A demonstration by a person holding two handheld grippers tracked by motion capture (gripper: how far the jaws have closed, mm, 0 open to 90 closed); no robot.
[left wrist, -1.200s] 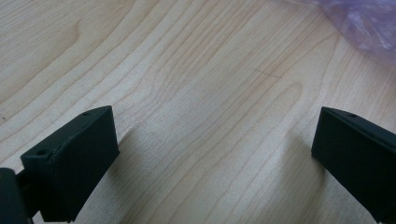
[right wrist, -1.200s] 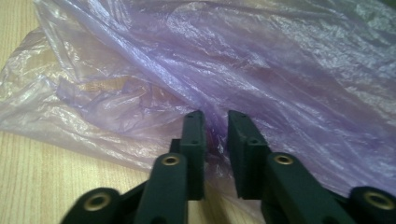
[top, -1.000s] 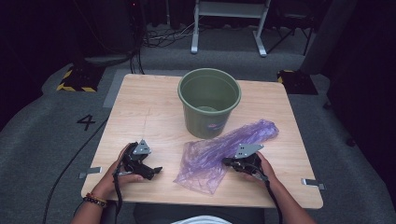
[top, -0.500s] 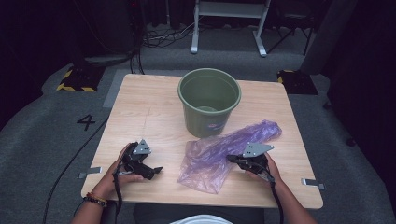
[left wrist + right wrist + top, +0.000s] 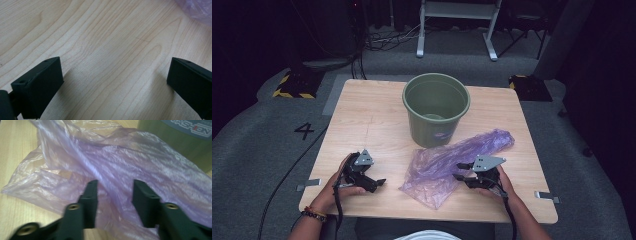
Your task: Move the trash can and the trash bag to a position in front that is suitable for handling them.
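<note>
Right gripper view has our right claw (image 5: 115,192) over the purple plastic bag (image 5: 120,162); its jaws have just been opening and now stand parted, bag film between them but unpinched. Beyond the bag stands the green bucket (image 5: 435,107), touching it. Our left claw (image 5: 374,183) rests wide open on bare desk (image 5: 362,115), well apart from the bag.

Bright table, dark surroundings, slight blur
</note>
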